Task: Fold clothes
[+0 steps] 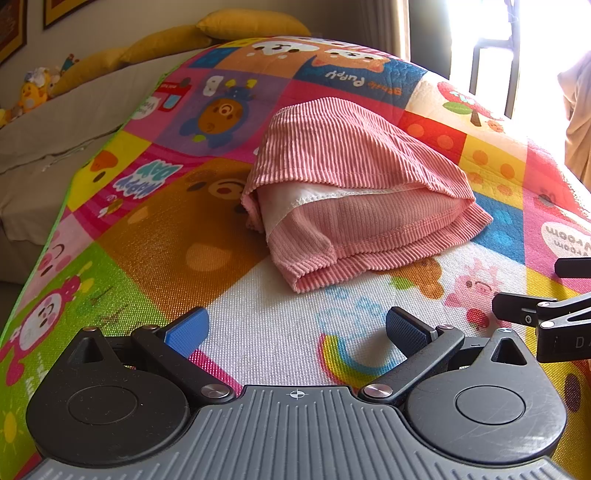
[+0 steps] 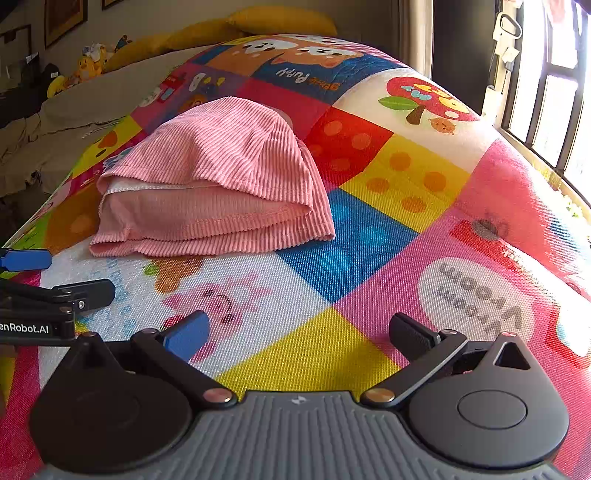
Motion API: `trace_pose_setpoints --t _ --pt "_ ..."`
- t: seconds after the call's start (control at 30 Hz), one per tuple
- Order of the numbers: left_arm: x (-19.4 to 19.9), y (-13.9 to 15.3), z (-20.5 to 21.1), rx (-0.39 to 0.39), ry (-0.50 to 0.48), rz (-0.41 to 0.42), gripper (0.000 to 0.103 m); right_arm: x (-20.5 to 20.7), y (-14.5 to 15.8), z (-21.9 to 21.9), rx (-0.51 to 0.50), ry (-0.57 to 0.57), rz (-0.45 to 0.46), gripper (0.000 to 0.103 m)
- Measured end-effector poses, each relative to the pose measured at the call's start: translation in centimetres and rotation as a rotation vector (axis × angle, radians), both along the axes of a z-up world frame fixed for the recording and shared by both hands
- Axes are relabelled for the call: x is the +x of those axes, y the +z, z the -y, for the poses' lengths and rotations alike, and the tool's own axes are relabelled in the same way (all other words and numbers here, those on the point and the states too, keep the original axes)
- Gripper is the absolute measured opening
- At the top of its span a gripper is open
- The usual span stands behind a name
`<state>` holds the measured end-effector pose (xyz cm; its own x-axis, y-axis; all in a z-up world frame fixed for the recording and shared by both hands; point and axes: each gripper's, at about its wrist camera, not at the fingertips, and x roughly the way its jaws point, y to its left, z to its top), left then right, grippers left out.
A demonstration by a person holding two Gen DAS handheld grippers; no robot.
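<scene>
A pink ribbed garment lies folded in a thick bundle on a colourful cartoon play mat; a white inner lining shows at its front opening. It also shows in the right wrist view, left of centre. My left gripper is open and empty, a short way in front of the bundle. My right gripper is open and empty, in front of and to the right of the bundle. Each gripper's fingers show at the edge of the other's view.
The mat covers a bed. Yellow pillows and soft toys lie at the far end, grey bedding to the left. A bright barred window is on the right.
</scene>
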<state>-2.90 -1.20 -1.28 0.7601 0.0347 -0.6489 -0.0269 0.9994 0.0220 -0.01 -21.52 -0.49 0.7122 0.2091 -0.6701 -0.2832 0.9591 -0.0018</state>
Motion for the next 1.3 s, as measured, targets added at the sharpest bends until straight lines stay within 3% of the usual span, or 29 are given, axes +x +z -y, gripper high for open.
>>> trace_pose_setpoints --t 0.83,1.13,1.3 --pt "0.0 0.0 -0.5 -0.019 -0.019 -0.007 0.103 0.0 -0.1 0.4 0.008 0.005 -0.001 0.103" --pt "-0.3 0.1 -1.3 -0.084 -0.018 0.023 0.103 0.0 -0.1 0.5 0.01 0.006 0.0 0.103" --pt "-0.3 0.1 -1.2 -0.078 -0.018 0.021 0.103 0.1 -0.1 0.5 0.011 0.006 -0.001 0.103"
